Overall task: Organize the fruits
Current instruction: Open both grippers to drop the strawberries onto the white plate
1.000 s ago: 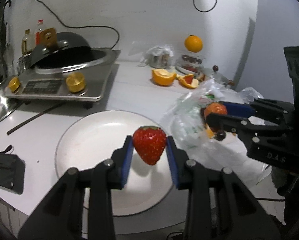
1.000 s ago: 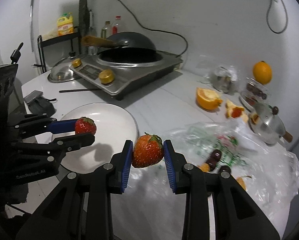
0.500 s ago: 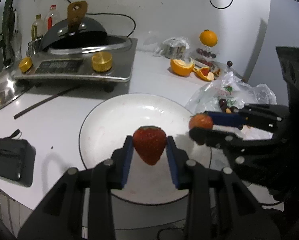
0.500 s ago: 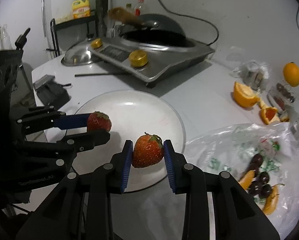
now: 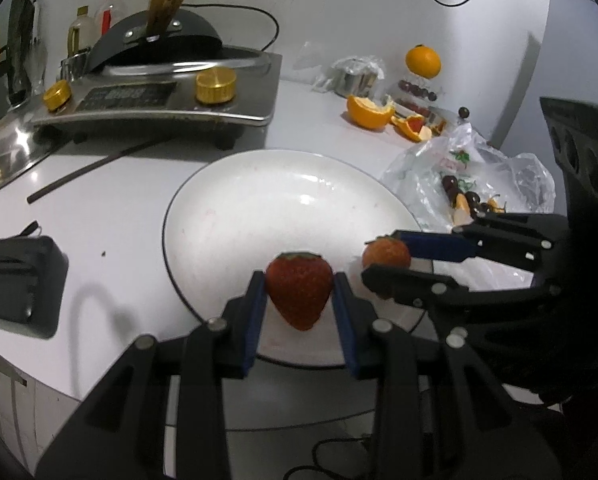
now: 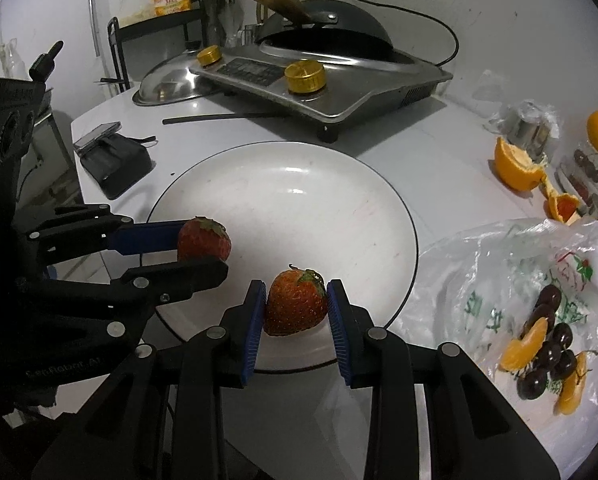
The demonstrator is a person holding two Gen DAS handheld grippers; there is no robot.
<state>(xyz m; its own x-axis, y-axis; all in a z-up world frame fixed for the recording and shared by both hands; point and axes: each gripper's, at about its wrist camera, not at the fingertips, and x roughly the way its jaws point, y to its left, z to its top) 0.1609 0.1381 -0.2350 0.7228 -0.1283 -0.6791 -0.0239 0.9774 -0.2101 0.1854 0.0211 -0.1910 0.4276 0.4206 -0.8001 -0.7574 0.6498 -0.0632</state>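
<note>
My left gripper (image 5: pixel 299 292) is shut on a dark red strawberry (image 5: pixel 299 288), held over the near edge of the white plate (image 5: pixel 259 200). My right gripper (image 6: pixel 297 306) is shut on a lighter orange-red strawberry (image 6: pixel 295 304), held over the near rim of the same plate (image 6: pixel 299 184). Each gripper shows in the other's view: the right one (image 5: pixel 391 258) at right with its berry (image 5: pixel 386 252), the left one (image 6: pixel 207 250) at left with its berry (image 6: pixel 203 238). The plate holds no fruit.
A clear plastic bag (image 6: pixel 519 280) with cherries and orange wedges lies right of the plate. Orange halves (image 5: pixel 369 110) and a whole orange (image 5: pixel 422 61) sit behind. A cooker with wok (image 5: pixel 159 80), a steel lid (image 5: pixel 7 156), a chopstick (image 5: pixel 95 168) and a black pouch (image 5: pixel 15 284) are at left.
Both grippers have moved forward and down over the plate with their strawberries. The right gripper came from over the bag to the plate's near right rim.
</note>
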